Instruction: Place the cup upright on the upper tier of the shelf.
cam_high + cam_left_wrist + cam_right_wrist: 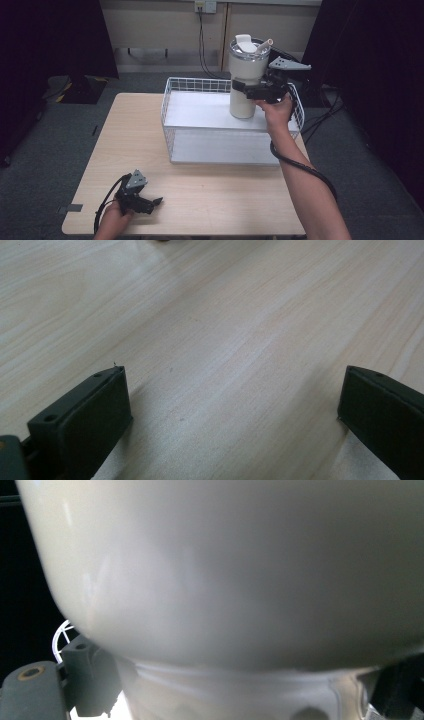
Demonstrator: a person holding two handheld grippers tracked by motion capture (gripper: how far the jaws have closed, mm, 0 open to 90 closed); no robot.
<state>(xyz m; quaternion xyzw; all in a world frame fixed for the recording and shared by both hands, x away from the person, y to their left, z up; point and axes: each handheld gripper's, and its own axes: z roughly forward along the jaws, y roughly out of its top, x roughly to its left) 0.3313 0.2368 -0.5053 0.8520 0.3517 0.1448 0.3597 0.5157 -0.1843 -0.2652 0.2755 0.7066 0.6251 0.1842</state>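
Note:
A cream tumbler point(248, 60) with a clear lid and a straw stands upright at the back right of a white wire basket point(220, 150). My right gripper point(241, 89) reaches in from the right and is shut on the tumbler's narrower lower part. In the right gripper view the tumbler point(225, 570) looms very close, with one jaw on each side of its base. My left gripper point(152, 204) rests low over the wooden table point(225, 200) near the front left corner. Its fingers point(90, 415) stand wide apart with only bare wood between them.
The basket sits at the table's back edge, right of centre, and has a solid white floor. A black cable hangs from the right gripper along the forearm. Dark curtains flank the table, and grey carpet surrounds it.

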